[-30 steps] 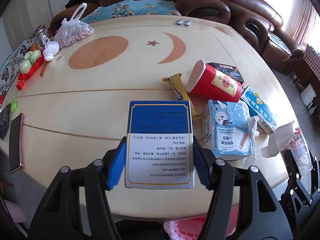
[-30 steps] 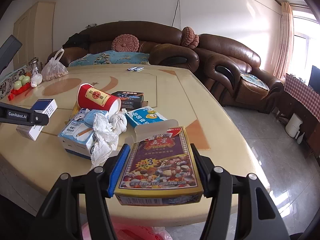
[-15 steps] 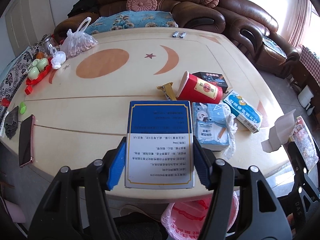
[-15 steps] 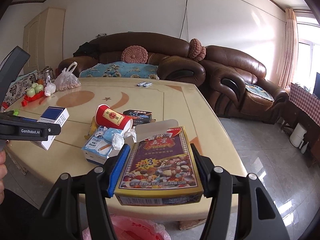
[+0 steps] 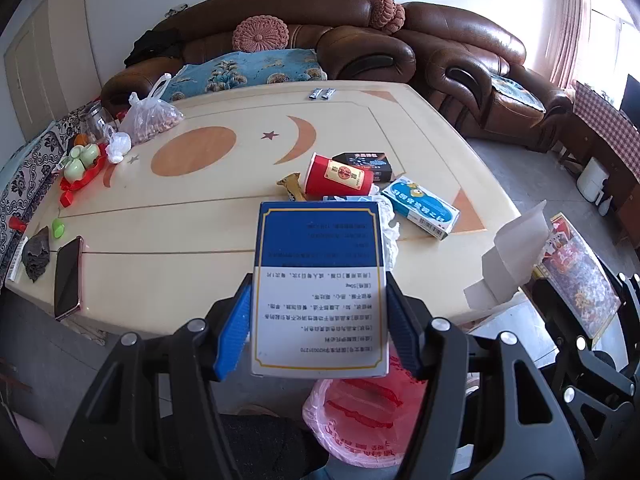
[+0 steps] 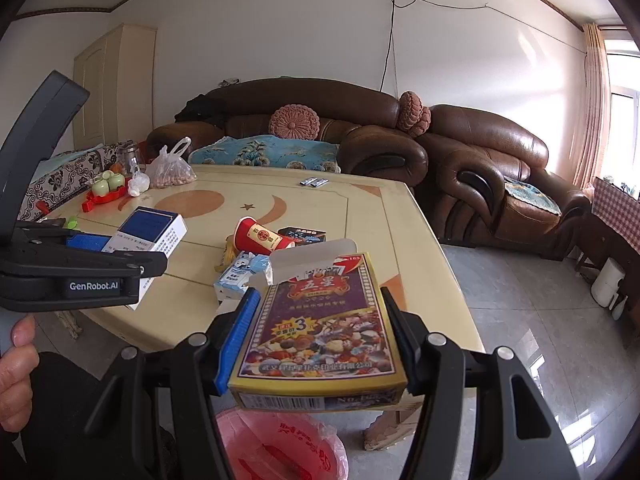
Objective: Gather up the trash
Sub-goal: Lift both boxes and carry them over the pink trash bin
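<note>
**Both boxes up, bag right underneath, don't rush the drop**

Your blue-and-white box [image 5: 320,288] sits pinched flat between the pads of the left gripper [image 5: 318,328], held in the air over the near edge of the table [image 5: 180,240]. The colourful card box [image 6: 320,332], top flap hanging open, is clamped the same way in the right gripper [image 6: 318,344], just off the table's corner. The pink trash bag [image 6: 276,448] is on the floor right below both.

I'd bring each box over the bag's mouth before letting go, one at a time, and keep them low so they don't bounce off the floppy rim. Watch that open flap; it could catch on the plastic.

Compared with a second back, both boxes have come up and pulled away from the table toward you, and much more of the bag shows under them. Grips haven't changed. The red cup [image 5: 340,178], milk carton [image 6: 240,272] and other wrappers are still waiting on the table.
</note>
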Demonstrator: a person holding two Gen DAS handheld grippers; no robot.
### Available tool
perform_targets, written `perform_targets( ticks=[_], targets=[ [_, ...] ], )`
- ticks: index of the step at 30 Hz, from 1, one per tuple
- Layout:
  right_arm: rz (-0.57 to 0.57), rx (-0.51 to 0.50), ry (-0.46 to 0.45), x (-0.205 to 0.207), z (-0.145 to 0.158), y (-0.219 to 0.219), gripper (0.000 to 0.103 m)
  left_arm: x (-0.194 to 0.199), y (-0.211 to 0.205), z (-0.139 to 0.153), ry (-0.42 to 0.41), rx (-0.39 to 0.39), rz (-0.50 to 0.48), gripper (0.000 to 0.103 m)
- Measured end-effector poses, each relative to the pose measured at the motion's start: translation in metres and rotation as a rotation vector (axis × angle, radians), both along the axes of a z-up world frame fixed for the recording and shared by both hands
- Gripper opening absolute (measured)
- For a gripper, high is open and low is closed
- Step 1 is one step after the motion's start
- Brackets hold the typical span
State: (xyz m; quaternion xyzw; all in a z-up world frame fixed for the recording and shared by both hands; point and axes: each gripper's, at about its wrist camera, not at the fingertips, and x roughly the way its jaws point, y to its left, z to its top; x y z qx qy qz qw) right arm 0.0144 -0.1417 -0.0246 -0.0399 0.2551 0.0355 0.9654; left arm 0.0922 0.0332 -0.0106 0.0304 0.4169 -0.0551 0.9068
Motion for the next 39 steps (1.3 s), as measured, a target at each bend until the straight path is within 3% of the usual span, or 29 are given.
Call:
perform_targets(
  ticks=[18, 39],
  targets=[
    [0.016, -0.022, 0.061, -0.047, -0.009, -0.004, 0.058, -0.046, -0.013, -0.044, 0.115, 0.001, -0.055, 0.06],
    [0.039, -0.02, 0.254, -0.036, -0.072, -0.002, 0.058, -0.044, -0.02, -0.127, 0.305, 0.003, -0.068, 0.06]
  ],
)
